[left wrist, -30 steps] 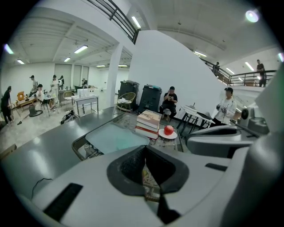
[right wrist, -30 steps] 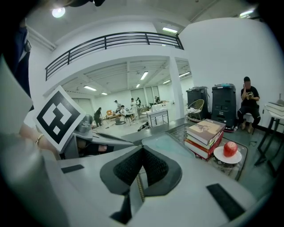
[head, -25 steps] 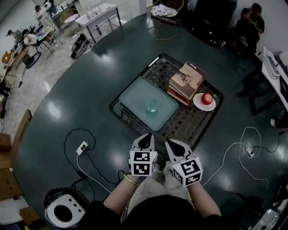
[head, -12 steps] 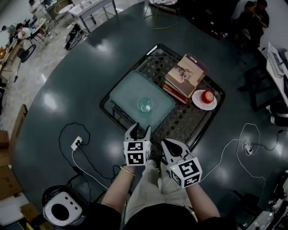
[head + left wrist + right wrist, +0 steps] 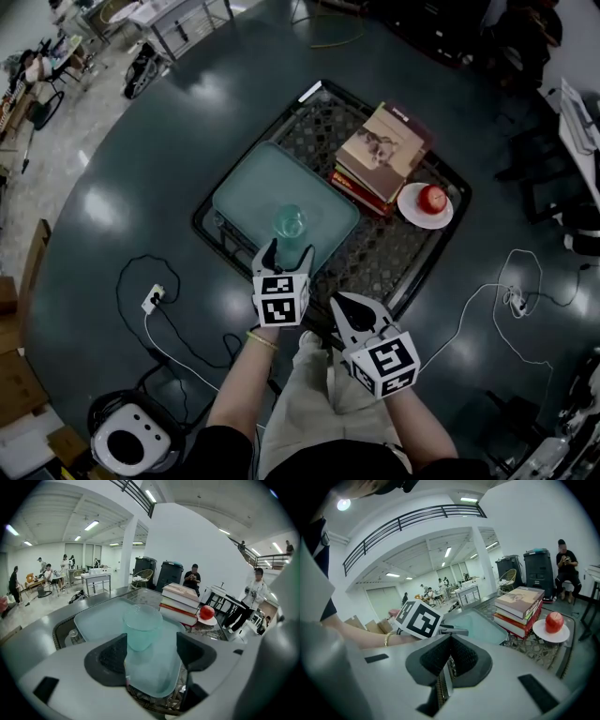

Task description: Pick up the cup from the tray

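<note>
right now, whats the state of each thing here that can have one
cup: upright on the tray, not gripped
tray: flat on the mesh table, holding only the cup
books: closed, stacked
apple: whole, on a small plate
left gripper: jaws opening, cup just ahead of them, untouched
right gripper: shut, empty
</note>
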Action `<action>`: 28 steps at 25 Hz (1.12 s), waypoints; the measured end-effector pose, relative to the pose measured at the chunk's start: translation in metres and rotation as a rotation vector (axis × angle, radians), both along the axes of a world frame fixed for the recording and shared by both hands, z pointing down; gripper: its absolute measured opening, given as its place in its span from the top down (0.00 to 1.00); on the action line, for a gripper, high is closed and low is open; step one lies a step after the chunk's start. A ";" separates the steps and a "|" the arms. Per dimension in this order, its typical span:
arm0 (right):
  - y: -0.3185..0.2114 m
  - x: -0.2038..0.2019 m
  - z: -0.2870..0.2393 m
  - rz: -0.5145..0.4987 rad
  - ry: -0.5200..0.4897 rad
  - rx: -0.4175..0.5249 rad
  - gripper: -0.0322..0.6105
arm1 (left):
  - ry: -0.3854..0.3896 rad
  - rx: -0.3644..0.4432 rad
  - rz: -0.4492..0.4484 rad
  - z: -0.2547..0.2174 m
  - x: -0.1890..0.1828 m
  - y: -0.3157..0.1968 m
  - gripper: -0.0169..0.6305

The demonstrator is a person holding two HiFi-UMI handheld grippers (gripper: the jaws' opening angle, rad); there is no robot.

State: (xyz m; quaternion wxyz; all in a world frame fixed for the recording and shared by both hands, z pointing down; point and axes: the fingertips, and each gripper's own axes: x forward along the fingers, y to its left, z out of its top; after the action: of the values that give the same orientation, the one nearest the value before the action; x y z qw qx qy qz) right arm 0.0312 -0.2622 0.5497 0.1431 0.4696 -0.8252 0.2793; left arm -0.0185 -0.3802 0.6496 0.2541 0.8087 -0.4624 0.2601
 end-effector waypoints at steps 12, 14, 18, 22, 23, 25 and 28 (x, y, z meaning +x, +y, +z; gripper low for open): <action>-0.005 0.002 0.028 -0.001 -0.026 -0.048 0.94 | -0.070 -0.002 -0.040 0.052 0.000 -0.037 0.40; -0.005 0.003 0.032 -0.003 -0.027 -0.057 0.94 | -0.078 0.000 -0.051 0.056 0.000 -0.043 0.39; -0.004 0.005 0.041 -0.003 -0.032 -0.074 0.94 | -0.064 0.012 -0.065 0.058 0.004 -0.054 0.39; -0.001 0.006 0.048 -0.002 -0.034 -0.091 0.94 | -0.075 0.029 -0.076 0.059 0.006 -0.061 0.39; 0.000 0.006 0.049 -0.002 -0.034 -0.093 0.94 | -0.081 0.039 -0.082 0.058 0.006 -0.063 0.39; 0.000 0.007 0.050 0.000 -0.036 -0.097 0.94 | -0.094 0.053 -0.095 0.057 0.005 -0.066 0.39; 0.000 0.008 0.050 0.005 -0.038 -0.097 0.94 | -0.102 0.054 -0.094 0.057 0.006 -0.068 0.40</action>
State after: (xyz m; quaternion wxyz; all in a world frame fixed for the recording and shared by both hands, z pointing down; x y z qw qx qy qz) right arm 0.0393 -0.2623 0.6000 0.1495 0.4586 -0.8121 0.3283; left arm -0.0123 -0.4484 0.7067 0.2202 0.7783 -0.5192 0.2760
